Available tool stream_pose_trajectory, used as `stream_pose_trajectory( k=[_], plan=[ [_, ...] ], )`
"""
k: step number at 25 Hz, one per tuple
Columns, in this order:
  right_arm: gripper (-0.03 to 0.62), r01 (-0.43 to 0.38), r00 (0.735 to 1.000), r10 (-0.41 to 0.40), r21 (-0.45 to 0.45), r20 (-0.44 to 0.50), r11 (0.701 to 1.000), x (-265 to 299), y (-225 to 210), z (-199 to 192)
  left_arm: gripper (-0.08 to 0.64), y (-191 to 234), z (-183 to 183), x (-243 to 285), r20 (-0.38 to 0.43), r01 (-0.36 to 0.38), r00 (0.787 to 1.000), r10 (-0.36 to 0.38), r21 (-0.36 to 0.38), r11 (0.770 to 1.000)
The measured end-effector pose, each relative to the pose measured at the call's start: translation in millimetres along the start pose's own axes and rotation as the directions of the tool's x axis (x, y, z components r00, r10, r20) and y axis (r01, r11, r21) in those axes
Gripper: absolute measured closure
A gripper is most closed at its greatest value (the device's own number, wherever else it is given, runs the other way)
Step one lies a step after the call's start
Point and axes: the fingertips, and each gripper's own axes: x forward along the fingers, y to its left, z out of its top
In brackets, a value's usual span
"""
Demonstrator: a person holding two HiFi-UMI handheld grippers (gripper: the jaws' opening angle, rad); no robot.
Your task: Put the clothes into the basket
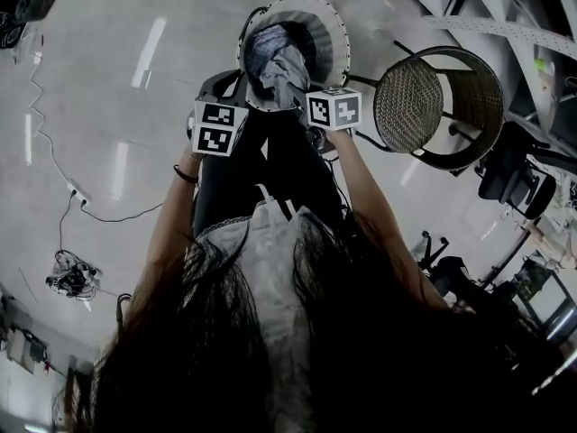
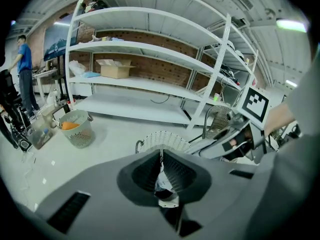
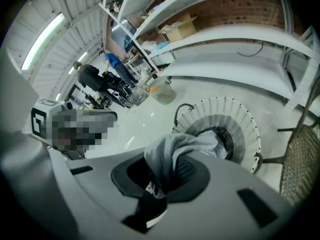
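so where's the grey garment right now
Head view, top centre: the grey garment hangs from the left gripper and right gripper over the white basket, left of the wicker chair.

Pale grey-blue on garment (image 1: 275, 61), white with slotted ribs on basket (image 1: 340, 41). Woven tan-grey mesh on chair (image 1: 410, 105), glossy light grey across floor (image 1: 108, 61).

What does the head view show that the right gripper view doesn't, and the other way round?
Only the head view: the person's long dark hair and a power strip with its cable on the floor. Only the right gripper view: white shelves before a brick wall, two distant people, and the jaws of the right gripper shut on the grey garment. Both: the white basket, the garment over it, and the wicker chair.
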Motion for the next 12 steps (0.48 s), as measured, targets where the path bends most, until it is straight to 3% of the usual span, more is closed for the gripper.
stream_pose_trajectory(
  k=[6, 12],
  plan=[
    [0.534, 0.024, 0.992, -0.027, -0.025, -0.120, 0.999, 45, -27, -33, 0.531, 4, -19, 19, -0.025, -0.011, 1.000, 0.011, -0.020, 1.000],
    [0.532, 0.068, 0.961, -0.097, -0.119, -0.257, 0.991, 88, -52, -69, 0.531, 14, -43, 32, -0.077, -0.034, 0.997, 0.030, -0.043, 0.999]
  ],
)
